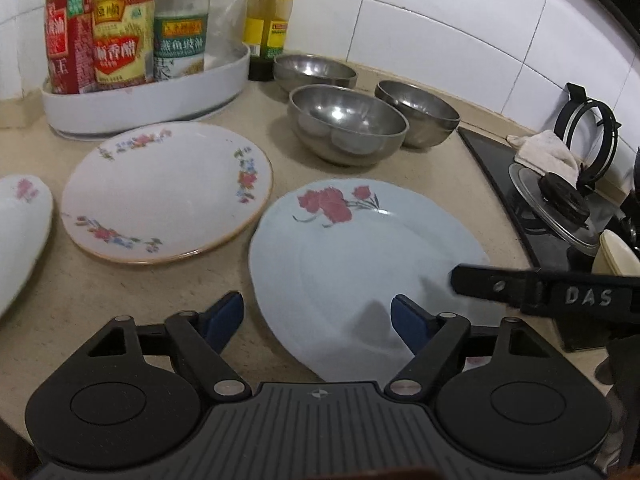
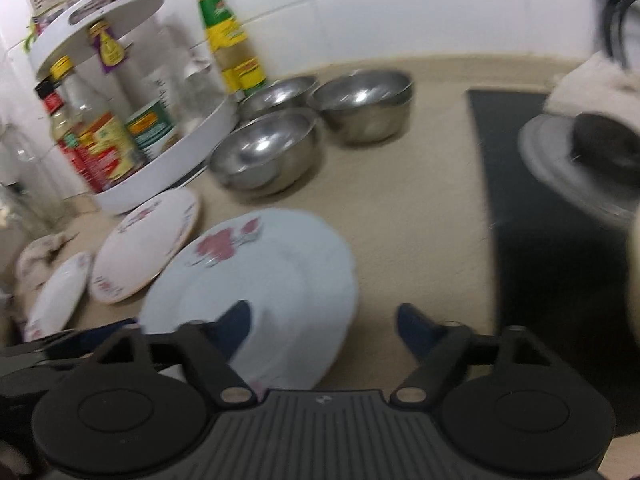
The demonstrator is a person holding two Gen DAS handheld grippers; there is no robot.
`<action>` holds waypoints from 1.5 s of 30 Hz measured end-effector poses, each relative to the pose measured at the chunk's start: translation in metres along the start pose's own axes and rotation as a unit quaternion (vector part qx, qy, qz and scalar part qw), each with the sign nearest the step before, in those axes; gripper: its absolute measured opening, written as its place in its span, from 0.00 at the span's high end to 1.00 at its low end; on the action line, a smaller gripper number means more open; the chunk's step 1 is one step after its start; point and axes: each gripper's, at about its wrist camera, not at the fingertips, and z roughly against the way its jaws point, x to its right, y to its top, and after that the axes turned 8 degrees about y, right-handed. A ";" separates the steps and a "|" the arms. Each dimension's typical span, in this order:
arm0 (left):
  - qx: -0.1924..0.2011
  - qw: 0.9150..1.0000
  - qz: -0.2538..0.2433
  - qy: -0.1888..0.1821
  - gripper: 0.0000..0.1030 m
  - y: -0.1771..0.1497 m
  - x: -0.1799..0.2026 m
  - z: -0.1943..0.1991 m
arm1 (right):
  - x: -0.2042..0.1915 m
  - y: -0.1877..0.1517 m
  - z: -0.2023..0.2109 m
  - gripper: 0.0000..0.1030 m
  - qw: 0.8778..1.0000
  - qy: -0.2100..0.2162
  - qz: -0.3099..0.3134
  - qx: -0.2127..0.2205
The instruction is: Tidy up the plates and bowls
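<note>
- Both grippers, left gripper (image 1: 316,316) and right gripper (image 2: 322,328), have jaws spread, pinching nothing.
- Pale blue plate (image 1: 344,248) lies flat at six o'clock of the steel bowls (image 1: 348,120).
- Stiff, glazed, likely slippery, breakable; pinch its rim.

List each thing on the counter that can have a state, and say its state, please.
Blue plate: flat, empty, both grippers at its edges.
Flowered plate: flat, empty.
Three steel bowls: upright, empty, unstacked.
Green-capped bottle: upright, capped.
Glass lid: on the stove.
Left hand-held gripper: open, straddling the plate rim.
Right hand-held gripper: open, straddling the opposite rim.
</note>
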 end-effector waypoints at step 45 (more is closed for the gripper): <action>0.041 0.999 -0.011 0.032 0.28 0.007 0.008 0.017 | 0.002 0.021 0.015 0.55 0.997 -0.011 0.079 -0.003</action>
